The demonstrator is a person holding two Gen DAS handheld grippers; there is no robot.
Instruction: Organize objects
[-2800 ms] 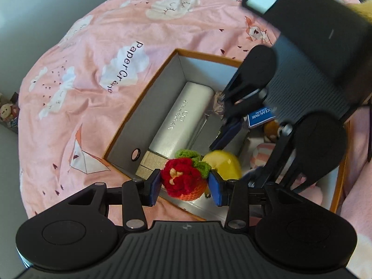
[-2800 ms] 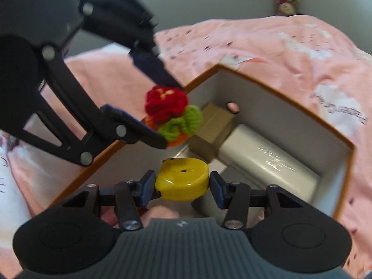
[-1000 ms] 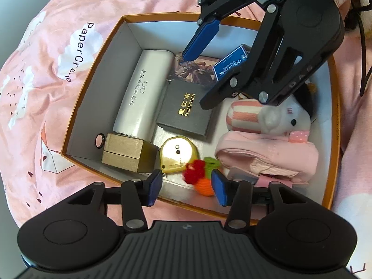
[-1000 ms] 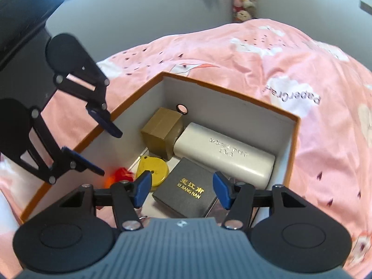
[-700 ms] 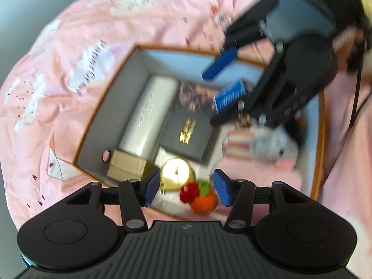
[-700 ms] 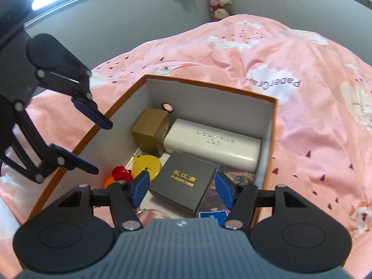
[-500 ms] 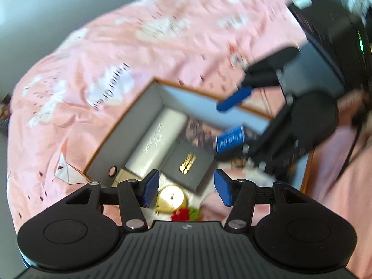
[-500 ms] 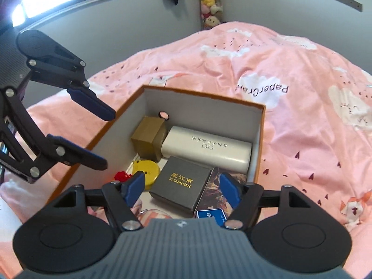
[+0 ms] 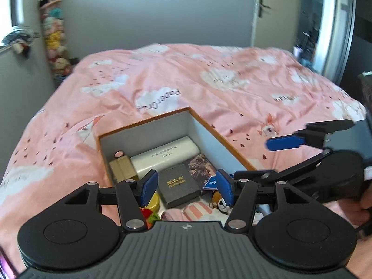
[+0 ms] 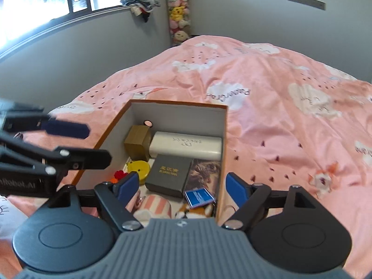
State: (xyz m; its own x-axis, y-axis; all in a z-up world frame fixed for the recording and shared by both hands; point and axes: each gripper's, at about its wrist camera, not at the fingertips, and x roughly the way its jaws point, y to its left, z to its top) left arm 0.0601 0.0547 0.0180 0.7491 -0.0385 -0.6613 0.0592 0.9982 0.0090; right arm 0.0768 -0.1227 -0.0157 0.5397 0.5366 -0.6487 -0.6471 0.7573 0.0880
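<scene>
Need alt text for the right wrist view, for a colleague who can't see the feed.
An orange-rimmed box sits open on a pink bedspread, packed with a white case, dark gift box, yellow disc and other small items. The right tongs are empty, jaws opening above it.

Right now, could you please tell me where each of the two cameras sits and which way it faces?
Left wrist: sits on the left claw, faces down the bed into the open box; shows its opening, empty jaws, the right claw and a hand.
Right wrist: sits on the right claw, faces the box toward the window corner; shows its opening, empty jaws and the left claw.
Shared: box, white case, pink bedspread.
</scene>
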